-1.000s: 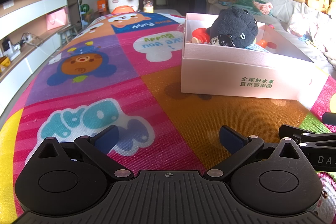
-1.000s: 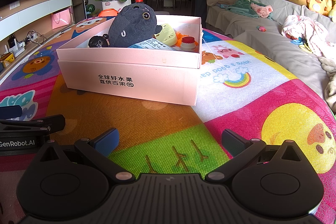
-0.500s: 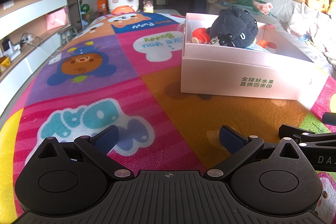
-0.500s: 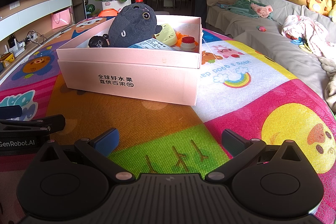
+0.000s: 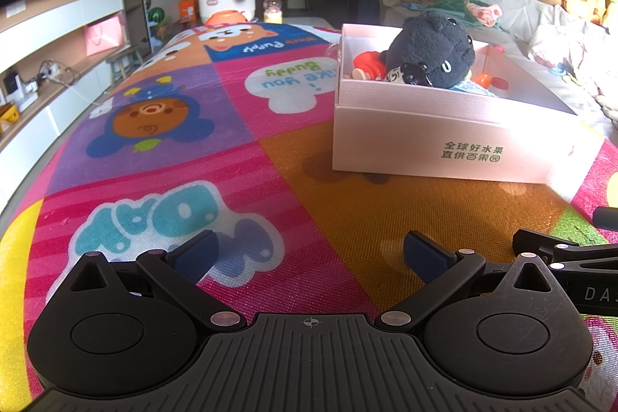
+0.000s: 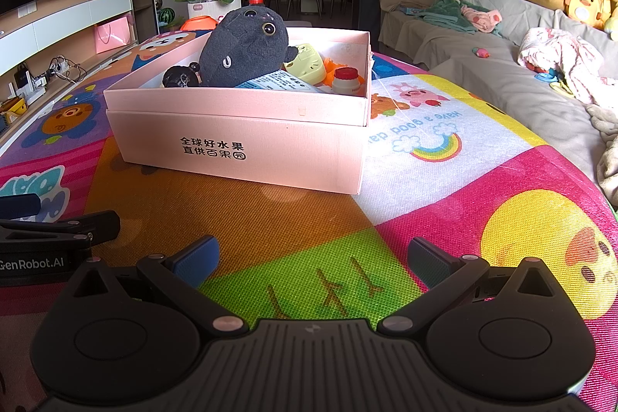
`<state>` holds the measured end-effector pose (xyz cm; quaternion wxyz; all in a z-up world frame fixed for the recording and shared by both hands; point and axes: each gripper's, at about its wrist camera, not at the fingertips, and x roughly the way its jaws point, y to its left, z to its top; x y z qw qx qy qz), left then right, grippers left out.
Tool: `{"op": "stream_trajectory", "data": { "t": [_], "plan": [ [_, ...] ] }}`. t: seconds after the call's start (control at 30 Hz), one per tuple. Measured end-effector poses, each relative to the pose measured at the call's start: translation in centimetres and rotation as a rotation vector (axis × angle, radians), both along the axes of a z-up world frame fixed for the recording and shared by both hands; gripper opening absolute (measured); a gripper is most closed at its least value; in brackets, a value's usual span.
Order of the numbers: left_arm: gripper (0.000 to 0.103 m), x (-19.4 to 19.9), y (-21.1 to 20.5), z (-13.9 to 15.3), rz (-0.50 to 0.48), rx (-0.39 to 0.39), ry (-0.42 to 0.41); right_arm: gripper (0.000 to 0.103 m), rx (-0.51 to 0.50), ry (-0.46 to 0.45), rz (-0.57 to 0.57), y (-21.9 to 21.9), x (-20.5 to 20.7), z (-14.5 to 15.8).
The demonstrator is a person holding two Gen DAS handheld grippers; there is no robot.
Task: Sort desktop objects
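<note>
Pink box [image 6: 247, 141] holding toys, jaws spread

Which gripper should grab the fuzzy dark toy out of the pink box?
Probably the right gripper. It faces the pink box almost head-on, with the dark plush toy ahead. For the open left gripper, the box sits off to its right.

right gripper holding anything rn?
No, the right gripper is open, its blue pads wide apart over bare play mat, short of the pink box.
</note>
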<state>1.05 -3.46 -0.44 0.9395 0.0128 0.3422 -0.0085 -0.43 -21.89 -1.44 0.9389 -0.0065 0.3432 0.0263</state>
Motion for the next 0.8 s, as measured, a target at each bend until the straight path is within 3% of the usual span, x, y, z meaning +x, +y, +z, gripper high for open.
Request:
{"op": "stream_trajectory", "data": {
  "t": [0.8],
  "plan": [
    [0.103, -0.03, -0.01, 0.01, 0.0, 0.0, 0.0, 0.103, 0.0, 0.0, 0.0, 0.0, 0.03, 0.0]
  ]
}}
